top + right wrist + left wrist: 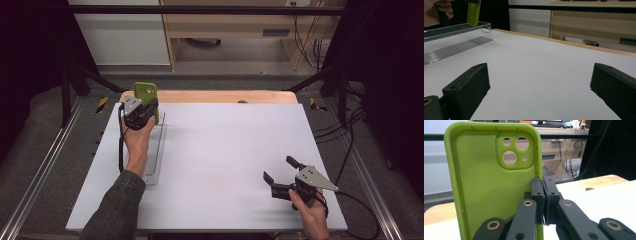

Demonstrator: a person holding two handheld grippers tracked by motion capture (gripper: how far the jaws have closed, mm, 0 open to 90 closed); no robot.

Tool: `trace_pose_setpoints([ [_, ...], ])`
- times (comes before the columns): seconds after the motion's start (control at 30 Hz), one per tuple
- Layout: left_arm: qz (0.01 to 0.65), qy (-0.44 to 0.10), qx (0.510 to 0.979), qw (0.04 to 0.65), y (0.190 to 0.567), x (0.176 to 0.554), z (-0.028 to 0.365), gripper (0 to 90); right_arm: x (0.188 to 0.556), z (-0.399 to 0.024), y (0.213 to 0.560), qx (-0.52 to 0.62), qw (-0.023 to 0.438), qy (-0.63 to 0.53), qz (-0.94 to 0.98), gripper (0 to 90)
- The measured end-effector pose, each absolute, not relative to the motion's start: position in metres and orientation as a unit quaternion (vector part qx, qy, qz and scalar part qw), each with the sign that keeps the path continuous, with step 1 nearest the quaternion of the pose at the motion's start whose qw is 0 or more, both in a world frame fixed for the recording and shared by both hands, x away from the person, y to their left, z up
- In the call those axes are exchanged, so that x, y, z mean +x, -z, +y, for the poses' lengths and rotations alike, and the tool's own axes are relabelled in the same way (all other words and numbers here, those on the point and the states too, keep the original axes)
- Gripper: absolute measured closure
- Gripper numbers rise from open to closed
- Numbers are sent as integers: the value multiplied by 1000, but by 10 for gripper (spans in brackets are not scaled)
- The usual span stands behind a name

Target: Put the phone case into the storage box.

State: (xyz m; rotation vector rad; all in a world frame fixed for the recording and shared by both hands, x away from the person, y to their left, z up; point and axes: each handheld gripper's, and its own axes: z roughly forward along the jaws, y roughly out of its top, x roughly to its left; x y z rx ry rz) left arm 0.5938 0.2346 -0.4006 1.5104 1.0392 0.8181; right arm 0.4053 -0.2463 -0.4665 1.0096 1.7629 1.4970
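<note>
My left gripper (543,202) is clamped on the side edge of a green phone case (489,182), held upright over the far end of a clear tray (159,150). My right gripper (280,175) rests with jaws apart. Setting the case down looks left to do.

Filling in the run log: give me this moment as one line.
left tool: shut on green phone case edge, upright over clear tray | right tool: open, empty, near table front right
</note>
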Motion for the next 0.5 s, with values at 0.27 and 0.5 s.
trace_pose_setpoints([
  [0.27, 444, -338, 632, 538, 405, 596, 237, 876, 405, -246, 467, 381, 304, -565, 665, 25],
  [0.5, 443, -334, 633, 539, 406, 597, 236, 876, 405, -246, 467, 381, 303, -565, 667, 25],
])
